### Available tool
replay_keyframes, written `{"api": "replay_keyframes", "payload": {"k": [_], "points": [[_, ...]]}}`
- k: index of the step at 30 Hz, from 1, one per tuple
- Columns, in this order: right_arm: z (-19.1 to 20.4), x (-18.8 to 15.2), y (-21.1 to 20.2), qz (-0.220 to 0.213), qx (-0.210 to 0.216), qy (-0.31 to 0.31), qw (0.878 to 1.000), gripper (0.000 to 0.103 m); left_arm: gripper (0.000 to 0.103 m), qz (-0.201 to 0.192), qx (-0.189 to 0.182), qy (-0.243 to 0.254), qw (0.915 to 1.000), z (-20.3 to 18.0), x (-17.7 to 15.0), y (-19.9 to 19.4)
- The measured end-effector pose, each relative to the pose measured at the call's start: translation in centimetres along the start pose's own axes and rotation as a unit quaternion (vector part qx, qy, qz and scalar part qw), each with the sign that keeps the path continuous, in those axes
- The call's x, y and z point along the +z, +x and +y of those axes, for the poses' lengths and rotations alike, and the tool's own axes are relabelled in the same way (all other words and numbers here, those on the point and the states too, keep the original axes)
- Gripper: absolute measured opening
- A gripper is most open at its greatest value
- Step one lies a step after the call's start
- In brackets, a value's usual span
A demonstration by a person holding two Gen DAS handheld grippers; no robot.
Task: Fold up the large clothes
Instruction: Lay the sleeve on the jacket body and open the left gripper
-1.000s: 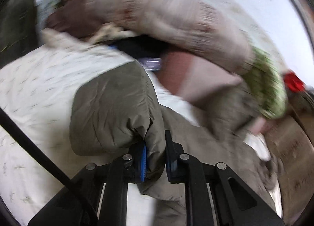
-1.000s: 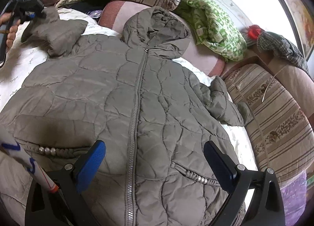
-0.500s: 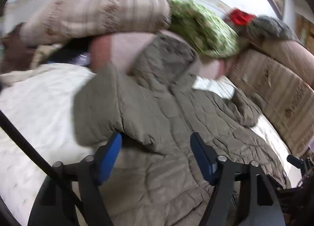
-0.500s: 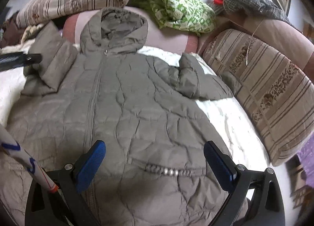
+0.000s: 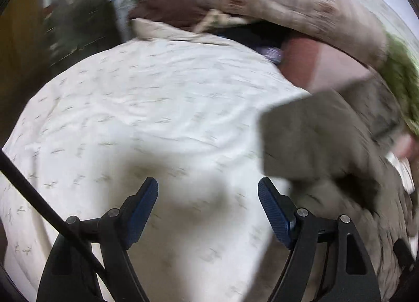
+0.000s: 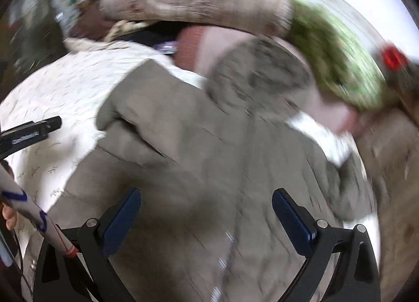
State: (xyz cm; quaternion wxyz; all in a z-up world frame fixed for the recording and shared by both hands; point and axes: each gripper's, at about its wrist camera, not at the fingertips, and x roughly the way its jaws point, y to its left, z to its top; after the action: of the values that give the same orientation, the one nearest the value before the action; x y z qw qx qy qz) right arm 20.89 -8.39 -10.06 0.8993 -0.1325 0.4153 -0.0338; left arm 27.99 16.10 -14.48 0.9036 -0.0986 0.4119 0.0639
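Jacket (image 6: 209, 171), one olive quilted piece, lay spread on the white printed bedsheet (image 5: 157, 108), its sleeve (image 6: 146, 108) folded in over the chest. We noted that the left gripper (image 5: 208, 210), clamped on that sleeve a second earlier, had just been opening and hung wide over bare sheet, nothing between its jaws. Right gripper (image 6: 207, 220) was also wide, empty, above the jacket front; both views were blurred.

My left claw (image 5: 208, 207) hangs over the white bedsheet (image 5: 146, 108), jaws spread and just opened wider, nothing between them. The olive jacket (image 5: 322, 144) lies to the right, its sleeve folded inward, clear of the pads. Striped pillows (image 5: 282, 5) and a green cloth (image 5: 400, 84) blur along the bed's far edge.
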Motion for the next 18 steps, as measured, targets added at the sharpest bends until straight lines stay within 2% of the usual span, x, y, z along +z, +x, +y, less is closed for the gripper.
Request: {"api": "replay_keyframes", "payload": {"k": [3,5,7,8,10,12,14,15,16,17,18], "points": [[4.8,2.8,1.7,-0.017,-0.012,-0.084,0.996,0.102,0.078,0.004,0.004,-0.048,0.9988,2.8,0.9,0.5],[8.4,3.9,3.1,-0.020,-0.034,-0.154,0.987,0.102,0.078,0.003,-0.001,-0.065,0.9979,3.9,1.4,0.5],[12.6,4.4,5.3,-0.033,-0.098,-0.247,0.963,0.102,0.078,-0.005,0.005,-0.068,0.9977,4.4,1.7,0.3],[14.1,4.3,6.4,-0.043,-0.132,-0.288,0.947,0.102,0.078,-0.007,0.010,-0.066,0.9977,4.4,1.8,0.3],[16.1,4.3,8.1,-0.050,-0.182,-0.334,0.923,0.102,0.078,-0.010,0.014,-0.064,0.9978,4.4,2.0,0.3],[16.9,4.9,10.1,-0.042,-0.202,-0.348,0.914,0.101,0.078,-0.007,0.009,-0.063,0.9980,4.3,2.0,0.6],[16.5,5.4,11.1,-0.024,-0.193,-0.341,0.920,0.091,0.078,-0.003,0.003,-0.056,0.9984,3.8,1.8,0.7],[15.8,5.8,11.3,-0.012,-0.182,-0.323,0.928,0.070,0.078,-0.002,0.001,-0.051,0.9987,3.5,1.7,0.7],[15.4,6.2,11.1,-0.010,-0.185,-0.310,0.933,0.045,0.078,-0.002,-0.003,-0.044,0.9990,3.1,1.5,0.5],[14.4,6.8,10.5,-0.008,-0.177,-0.283,0.943,0.038,0.078,-0.002,-0.007,-0.040,0.9992,2.8,1.4,0.4],[12.3,7.8,9.3,-0.010,-0.148,-0.228,0.962,0.037,0.078,-0.002,-0.014,-0.034,0.9993,2.3,1.2,0.2]]}}
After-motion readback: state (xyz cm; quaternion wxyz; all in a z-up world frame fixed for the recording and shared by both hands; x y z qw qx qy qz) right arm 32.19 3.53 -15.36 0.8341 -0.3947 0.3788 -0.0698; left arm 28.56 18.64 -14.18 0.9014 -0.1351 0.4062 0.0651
